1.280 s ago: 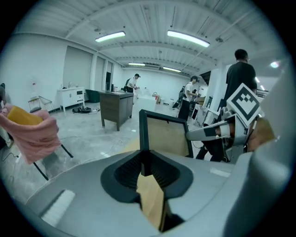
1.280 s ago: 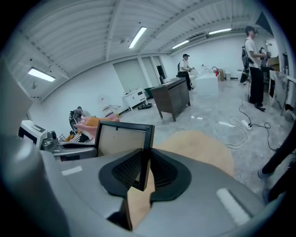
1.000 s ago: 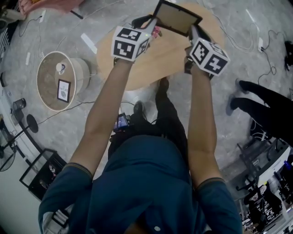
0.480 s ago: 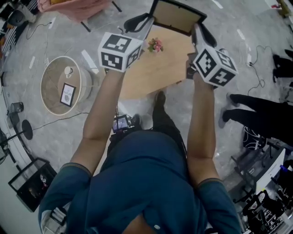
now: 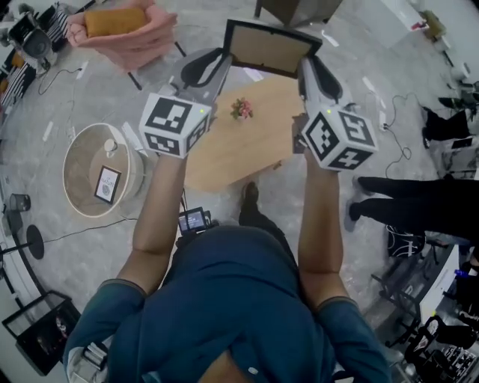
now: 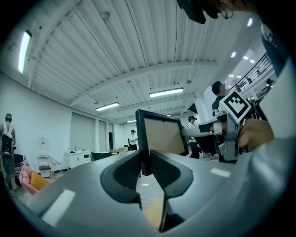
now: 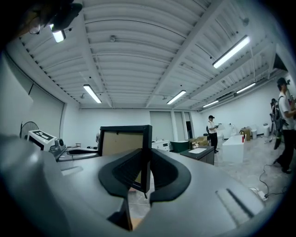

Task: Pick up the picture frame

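My left tool [image 5: 221, 58] and right tool [image 5: 306, 66] each clamp one side of the picture frame [image 5: 271, 48], above the worktop [image 5: 251, 149].

There are two grippers: one left gripper [image 5: 222, 63] and one right gripper [image 5: 305, 69]. There is one picture frame [image 5: 269, 48]. There is one wooden table [image 5: 247, 153] with one little bunch of pink flowers [image 5: 241, 110]. There is one round side table [image 5: 84, 161] with one small card [image 5: 107, 185]. There is one pink chair [image 5: 135, 46] with one orange cushion [image 5: 114, 20]. In the right gripper view I count two people [image 7: 212, 130], but they are far and small, so maybe more.
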Motion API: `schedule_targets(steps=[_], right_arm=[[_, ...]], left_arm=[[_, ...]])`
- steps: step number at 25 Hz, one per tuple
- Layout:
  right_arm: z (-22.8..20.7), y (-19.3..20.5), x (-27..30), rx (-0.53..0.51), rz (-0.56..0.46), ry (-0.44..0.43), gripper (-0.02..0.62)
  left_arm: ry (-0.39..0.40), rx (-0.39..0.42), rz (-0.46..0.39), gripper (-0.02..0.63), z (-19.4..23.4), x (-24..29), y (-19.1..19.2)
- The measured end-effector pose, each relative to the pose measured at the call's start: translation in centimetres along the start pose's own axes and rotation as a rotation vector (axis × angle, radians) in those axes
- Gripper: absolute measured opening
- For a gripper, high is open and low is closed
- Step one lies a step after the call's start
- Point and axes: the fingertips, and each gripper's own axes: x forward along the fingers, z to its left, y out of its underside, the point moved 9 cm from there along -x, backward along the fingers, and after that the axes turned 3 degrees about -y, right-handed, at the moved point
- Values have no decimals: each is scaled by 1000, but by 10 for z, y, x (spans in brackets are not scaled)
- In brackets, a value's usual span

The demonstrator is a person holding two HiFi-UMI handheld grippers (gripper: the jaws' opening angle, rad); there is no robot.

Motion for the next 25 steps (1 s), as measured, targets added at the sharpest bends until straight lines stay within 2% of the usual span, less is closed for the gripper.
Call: schedule_targets(steps=[10,16,25], right_arm=[[48,-34,-33,-76,-96,-33,63],[60,-33,-38,-100,-92,-46,61],[54,-31,-38,-92,-83,-35,61]], left_arm=[[-52,55,-93,60,-3,-55,-41],[-56,54,-100,60,-4,-71,-40],[-41,48,-95,60,-5,-65,-38]])
